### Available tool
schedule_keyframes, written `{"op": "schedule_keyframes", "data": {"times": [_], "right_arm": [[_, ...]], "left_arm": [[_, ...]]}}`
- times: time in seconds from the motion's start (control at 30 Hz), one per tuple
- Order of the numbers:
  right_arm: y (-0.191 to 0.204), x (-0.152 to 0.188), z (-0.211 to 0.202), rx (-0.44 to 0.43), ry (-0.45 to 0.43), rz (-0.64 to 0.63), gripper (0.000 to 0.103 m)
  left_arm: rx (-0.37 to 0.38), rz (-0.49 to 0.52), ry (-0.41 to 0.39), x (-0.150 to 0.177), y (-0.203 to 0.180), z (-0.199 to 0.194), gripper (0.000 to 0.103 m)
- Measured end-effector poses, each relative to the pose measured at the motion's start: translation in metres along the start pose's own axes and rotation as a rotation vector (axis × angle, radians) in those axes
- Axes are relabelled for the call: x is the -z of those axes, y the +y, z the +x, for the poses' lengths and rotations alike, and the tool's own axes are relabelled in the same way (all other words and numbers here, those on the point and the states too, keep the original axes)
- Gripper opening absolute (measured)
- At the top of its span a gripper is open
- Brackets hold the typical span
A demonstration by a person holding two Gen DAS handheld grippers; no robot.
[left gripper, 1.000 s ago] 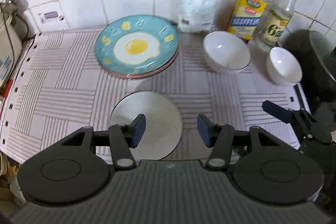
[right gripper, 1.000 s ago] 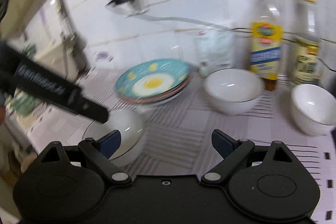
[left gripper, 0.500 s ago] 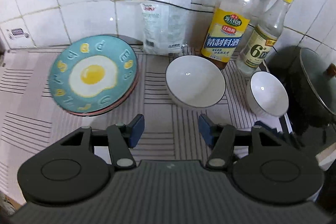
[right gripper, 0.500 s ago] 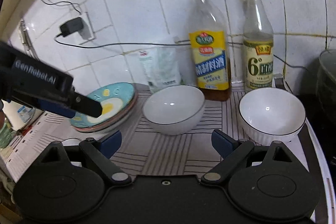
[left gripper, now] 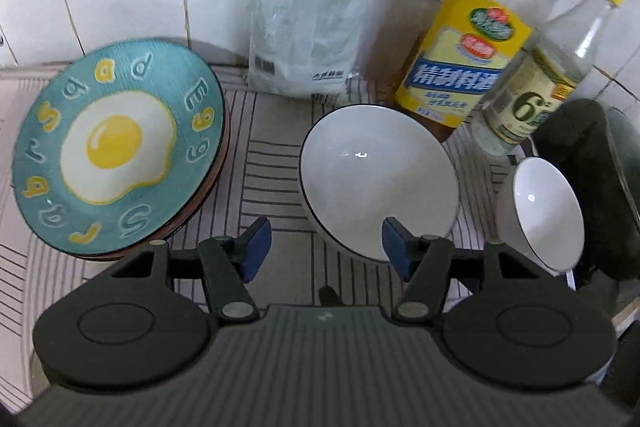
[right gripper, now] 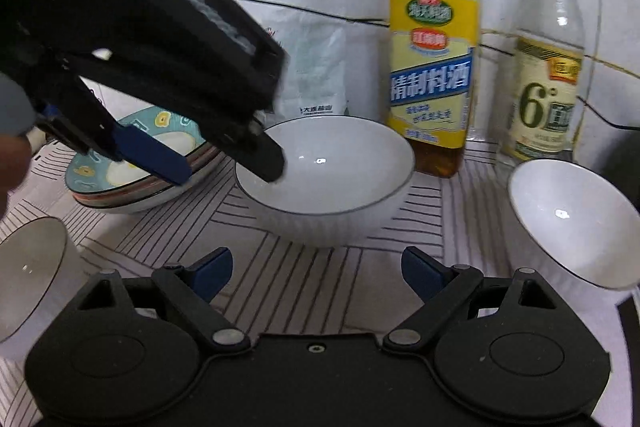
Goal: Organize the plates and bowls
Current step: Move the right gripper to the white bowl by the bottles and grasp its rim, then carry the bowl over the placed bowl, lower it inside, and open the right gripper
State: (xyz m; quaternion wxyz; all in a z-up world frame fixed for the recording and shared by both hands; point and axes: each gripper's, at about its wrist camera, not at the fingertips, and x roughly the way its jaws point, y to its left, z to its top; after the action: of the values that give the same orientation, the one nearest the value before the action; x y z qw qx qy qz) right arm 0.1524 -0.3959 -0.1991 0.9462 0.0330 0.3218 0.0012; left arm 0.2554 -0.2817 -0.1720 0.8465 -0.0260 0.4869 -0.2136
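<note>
A teal fried-egg plate [left gripper: 116,147] tops a stack of plates at the left; the stack also shows in the right wrist view [right gripper: 132,183]. A large white bowl [left gripper: 376,175] [right gripper: 332,179] stands in the middle. A smaller white bowl [left gripper: 548,211] [right gripper: 576,223] stands at the right. A third white bowl [right gripper: 28,267] sits at the near left. My left gripper [left gripper: 326,247] is open and empty just before the large bowl's near-left rim; in the right wrist view [right gripper: 232,163] one finger hangs over the rim. My right gripper [right gripper: 316,271] is open and empty, short of the large bowl.
Two bottles, a cooking wine bottle [left gripper: 468,55] [right gripper: 432,67] and a vinegar bottle [left gripper: 536,95] [right gripper: 548,67], stand against the tiled wall, with a plastic bag [left gripper: 300,39] to their left. A dark pot [left gripper: 584,179] sits at the right edge. A striped cloth [left gripper: 268,155] covers the counter.
Both grippers have moved forward and right toward the large white bowl. The left gripper has left the near-left bowl behind and now reaches over the large bowl's rim. Both stay open.
</note>
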Motion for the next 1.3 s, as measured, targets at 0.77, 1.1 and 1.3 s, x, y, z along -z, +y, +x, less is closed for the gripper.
{"op": "schedule_keyframes", "data": {"times": [0.77,1.1,1.3], "right_arm": [[0.007,-0.015,0.046,0.030,0.000,0.078,0.095],[0.010,-0.011,0.026,0.025,-0.014,0.065,0.095],[0.022,-0.006,0.003,0.019,-0.032,0.024,0.094]], "left_arm": [[-0.010,-0.084,0.098,-0.022,0.016,0.046,0.011],[0.024,-0.112,0.127,-0.010,0.022,0.024,0.011],[0.001,-0.085,0.110,0.006,0.018,-0.004,0.011]]}}
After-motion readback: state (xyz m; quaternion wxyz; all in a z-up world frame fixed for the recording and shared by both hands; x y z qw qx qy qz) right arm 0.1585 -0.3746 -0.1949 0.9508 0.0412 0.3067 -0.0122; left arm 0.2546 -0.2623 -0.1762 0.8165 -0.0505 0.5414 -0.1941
